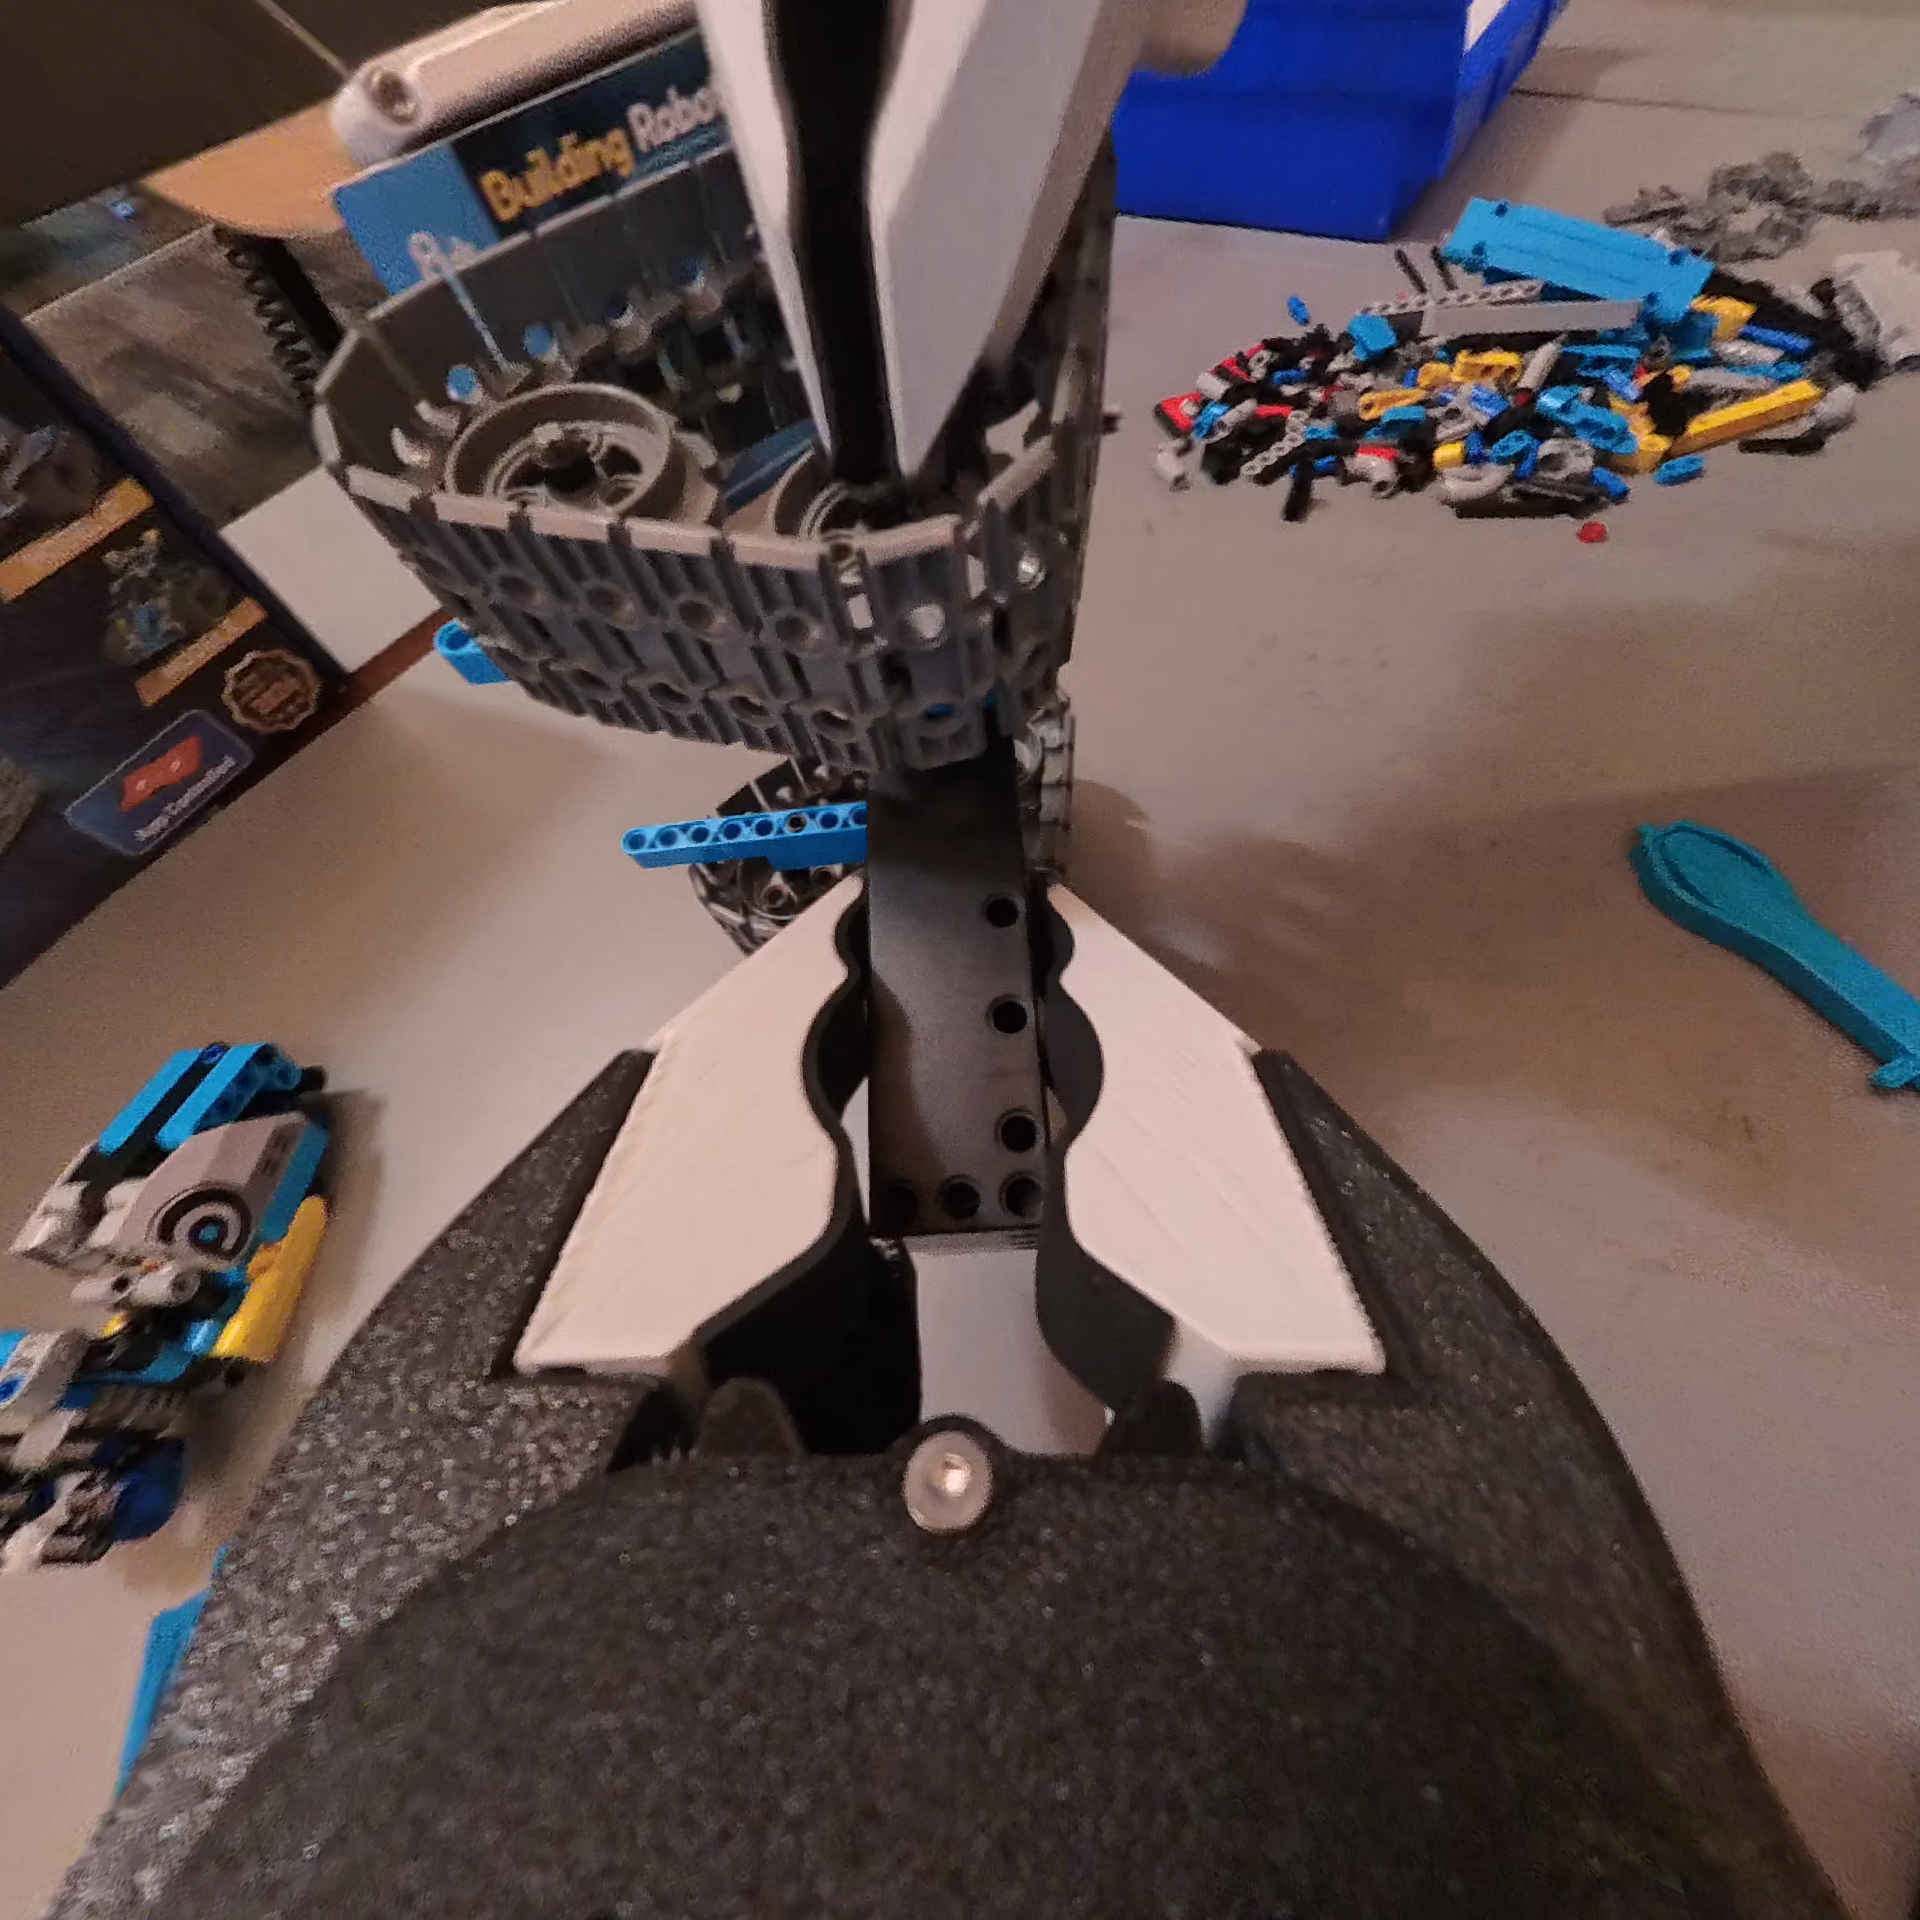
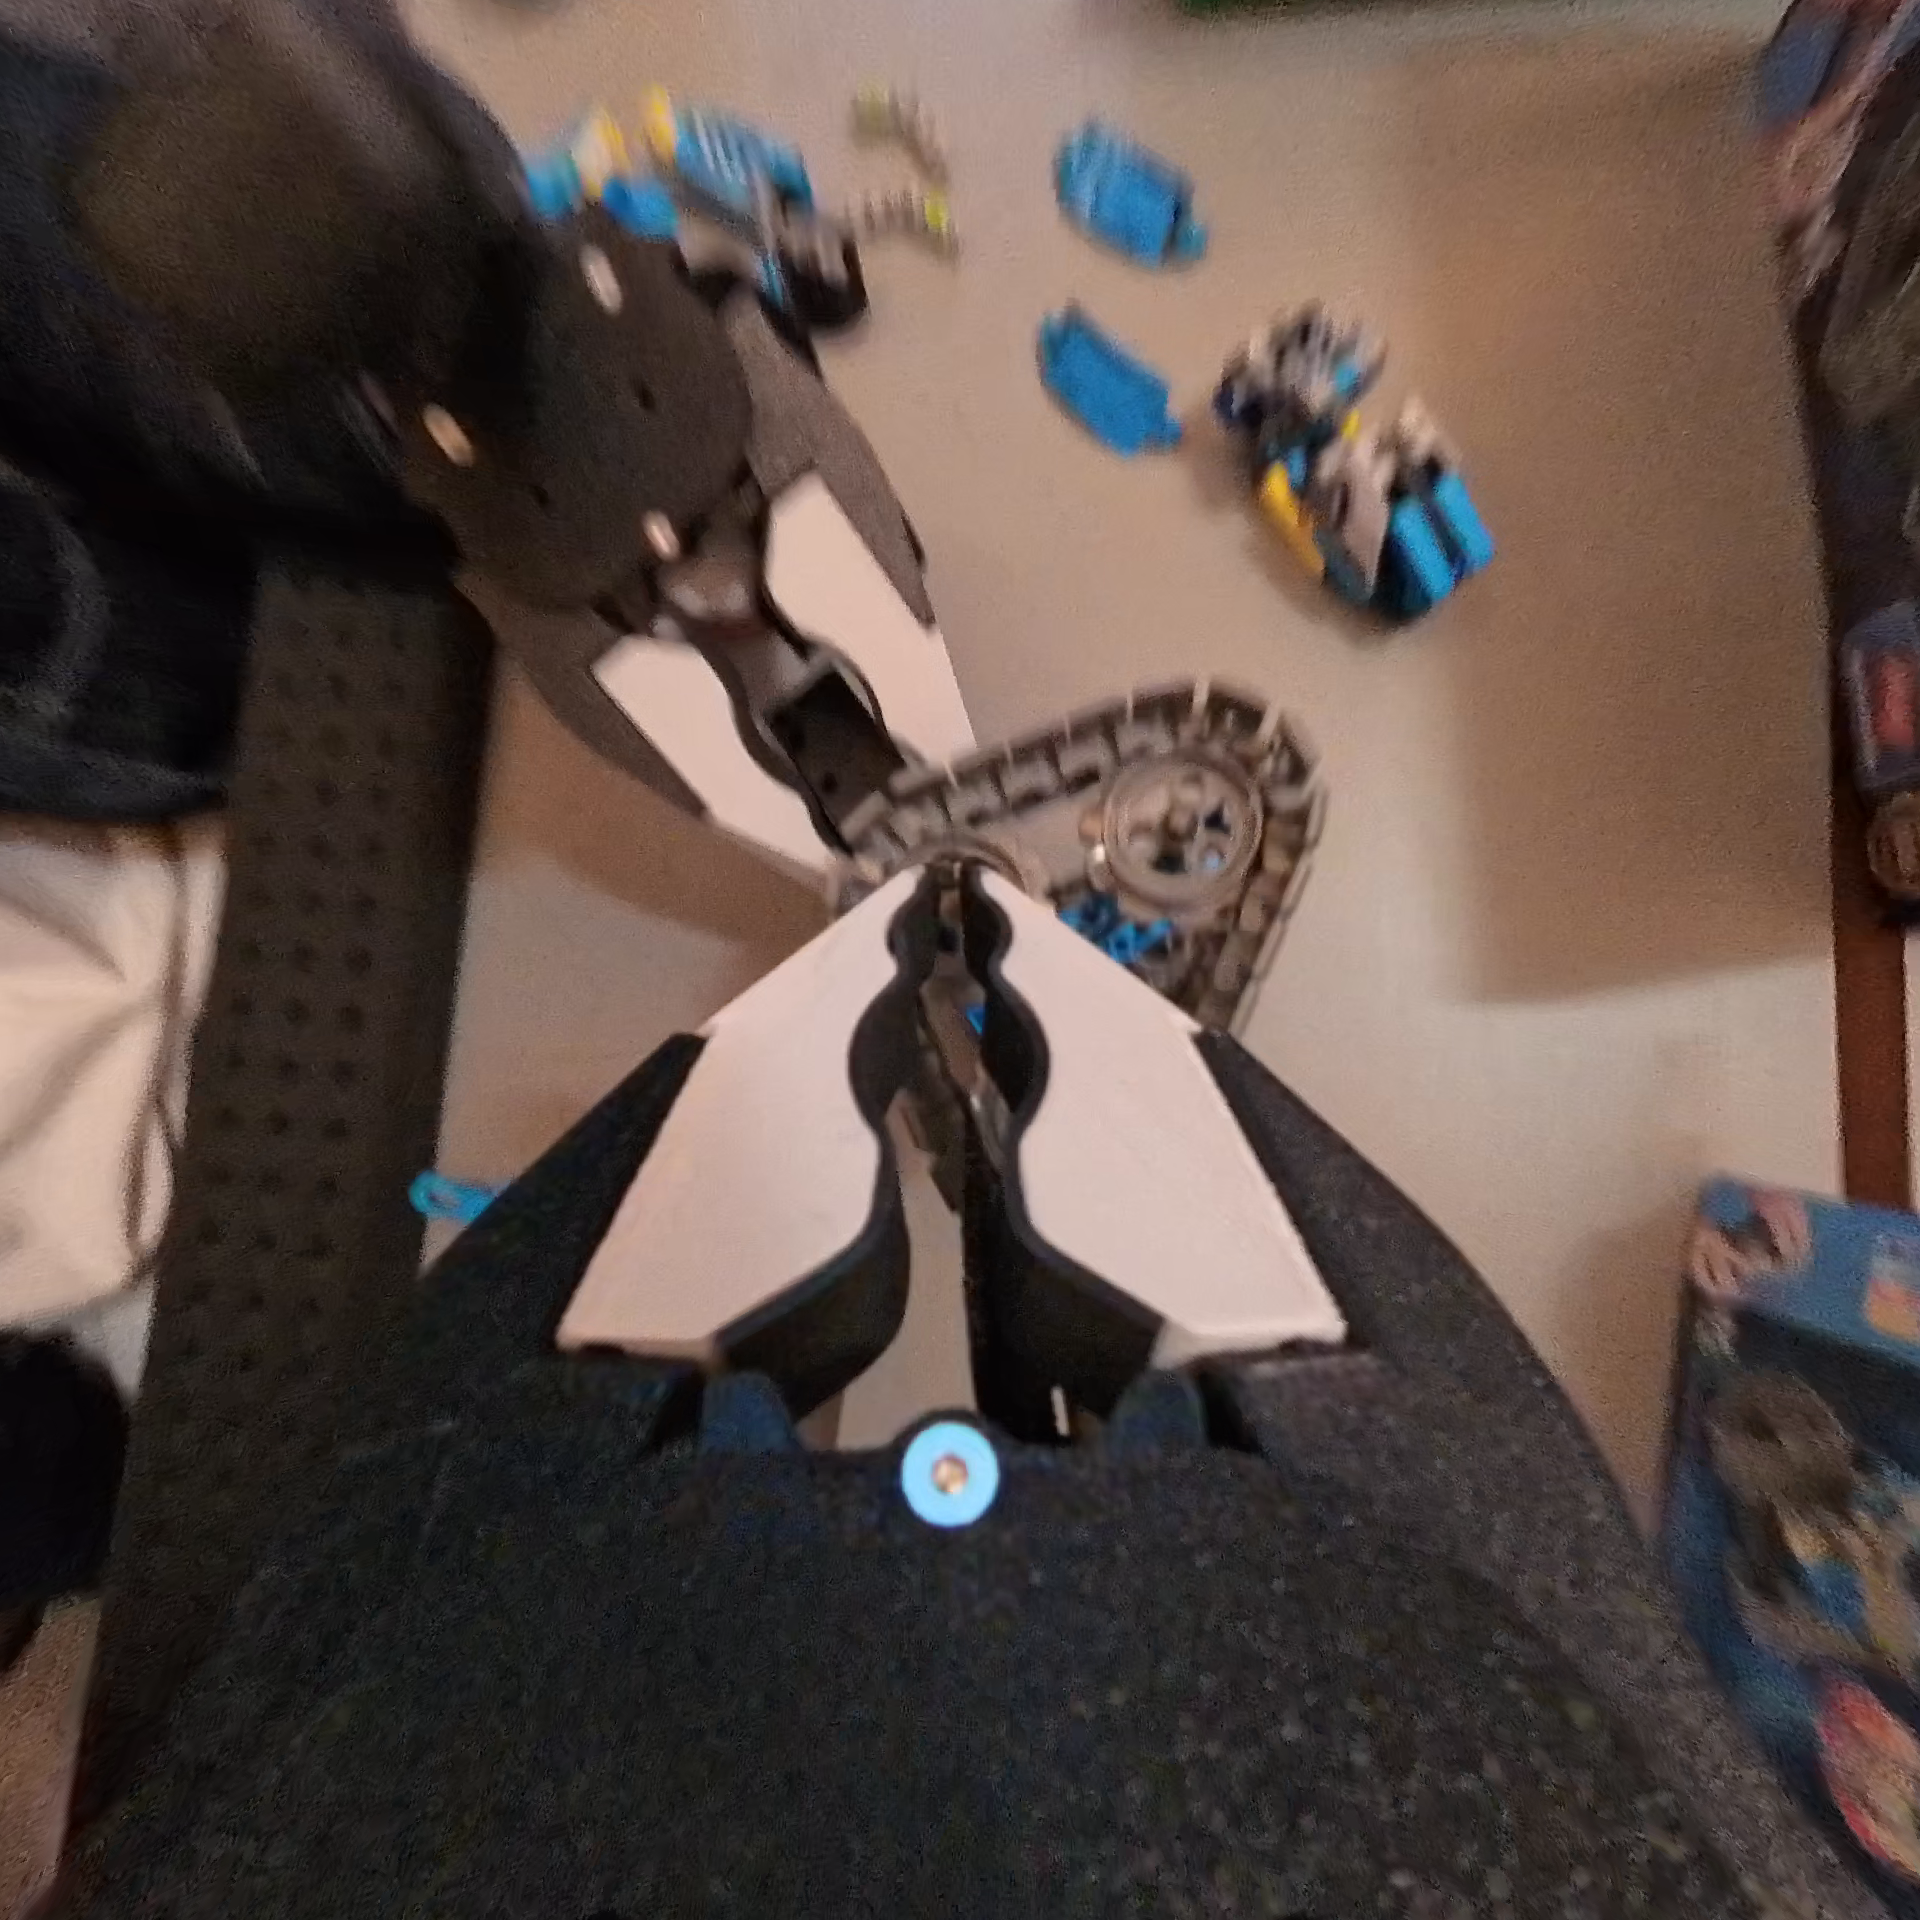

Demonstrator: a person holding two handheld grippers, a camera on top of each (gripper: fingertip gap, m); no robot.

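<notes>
In the left wrist view, the left gripper (image 1: 951, 904) has its jaws narrow, clamped on a black beam (image 1: 951, 1039) with a row of holes. The beam runs forward into a grey tracked model (image 1: 707, 623), which is held up off the table (image 1: 1351, 1351). The right gripper (image 1: 862, 457) comes in from above with its jaws nearly together, pinching the model at the top edge of the tread. The model hangs off the far end of the beam, so this hold probably works best if both grips stay firm and square and neither twists against the other.

A blue bin (image 1: 1299, 125) stands at the far side, but its inside is hidden from here. Beside it, a pile of loose parts (image 1: 1507, 395) lies on the table, not in any container. A teal tool (image 1: 1766, 956) lies to the right and a small model (image 1: 166, 1247) to the left. A dark box (image 1: 135, 623) stands behind the small model and looks shut.

The right wrist view is blurred. The right gripper's jaws are narrow and seem to be shut on a thin part of the tracked model at the tread's edge. The left gripper reaches in from the upper left to the same model. A second box (image 2: 1797, 1455) sits at the lower right, and what it holds cannot be seen.
</notes>
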